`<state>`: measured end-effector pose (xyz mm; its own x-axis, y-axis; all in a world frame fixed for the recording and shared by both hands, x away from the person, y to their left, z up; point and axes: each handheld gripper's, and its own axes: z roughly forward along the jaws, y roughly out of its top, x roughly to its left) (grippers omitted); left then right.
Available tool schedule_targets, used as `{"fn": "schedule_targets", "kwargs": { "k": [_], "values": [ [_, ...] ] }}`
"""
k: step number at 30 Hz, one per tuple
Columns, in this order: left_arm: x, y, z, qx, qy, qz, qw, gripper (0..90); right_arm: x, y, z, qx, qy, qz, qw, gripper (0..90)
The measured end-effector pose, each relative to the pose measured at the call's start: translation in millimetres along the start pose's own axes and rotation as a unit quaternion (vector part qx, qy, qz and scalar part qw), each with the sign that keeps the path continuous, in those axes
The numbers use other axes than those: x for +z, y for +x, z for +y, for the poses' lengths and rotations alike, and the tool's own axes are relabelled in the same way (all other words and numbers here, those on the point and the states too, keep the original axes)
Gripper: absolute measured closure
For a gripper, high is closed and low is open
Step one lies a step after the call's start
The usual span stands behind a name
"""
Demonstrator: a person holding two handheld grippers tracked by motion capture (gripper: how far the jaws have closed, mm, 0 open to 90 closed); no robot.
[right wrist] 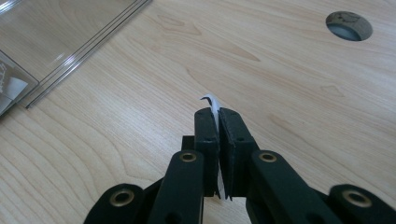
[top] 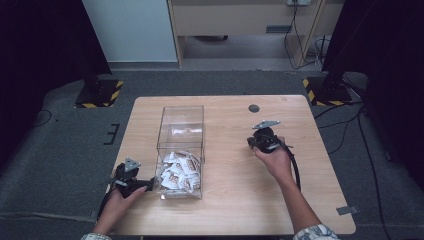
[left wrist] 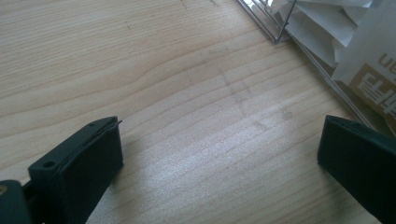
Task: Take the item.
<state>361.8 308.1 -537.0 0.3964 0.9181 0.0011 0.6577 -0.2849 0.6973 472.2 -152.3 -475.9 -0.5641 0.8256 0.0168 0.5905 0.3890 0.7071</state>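
A clear plastic box (top: 181, 131) stands on the wooden table (top: 235, 200), with several white and brown sachets (top: 179, 170) heaped in its near end. My left gripper (top: 146, 186) lies low on the table at the box's near left corner, jaws wide open over bare wood (left wrist: 219, 154); the box wall and sachets (left wrist: 369, 70) are at its upper right. My right gripper (top: 252, 143) is held right of the box. In the right gripper view it (right wrist: 218, 112) is shut on a thin white sachet edge (right wrist: 214, 103) that pokes out between the pads.
A round cable hole (top: 254, 108) sits in the table's far middle, also visible ahead of the right gripper as the cable hole (right wrist: 349, 25). The box's empty far end (right wrist: 56, 28) lies to that gripper's upper left. Black stands with yellow striped bases flank the table on grey carpet.
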Motion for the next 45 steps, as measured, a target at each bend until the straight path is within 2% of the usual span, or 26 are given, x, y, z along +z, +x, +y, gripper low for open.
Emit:
{"fn": "schedule_targets", "kwargs": {
  "k": [3,11,21,28,45],
  "values": [
    [0.0,0.0,0.0,0.000,0.000,0.000,1.0000,0.0,4.8,2.8,-1.0,-0.007,0.007,0.002,0.9999,86.4],
    [0.0,0.0,0.0,0.000,0.000,0.000,1.0000,0.0,12.8,5.8,-6.4,-0.002,0.015,0.004,0.9999,85.9],
    [0.0,0.0,0.0,0.000,0.000,0.000,1.0000,0.0,17.4,9.3,-9.5,-0.009,0.022,0.002,0.9997,82.1],
    [0.0,0.0,0.0,0.000,0.000,0.000,1.0000,0.0,17.8,10.6,-7.6,-0.004,0.020,0.004,0.9998,79.3],
    [0.0,-0.1,0.0,-0.001,0.000,0.000,1.0000,0.0,5.9,9.9,-3.5,0.015,0.002,0.001,0.9999,54.1]
  ]
}}
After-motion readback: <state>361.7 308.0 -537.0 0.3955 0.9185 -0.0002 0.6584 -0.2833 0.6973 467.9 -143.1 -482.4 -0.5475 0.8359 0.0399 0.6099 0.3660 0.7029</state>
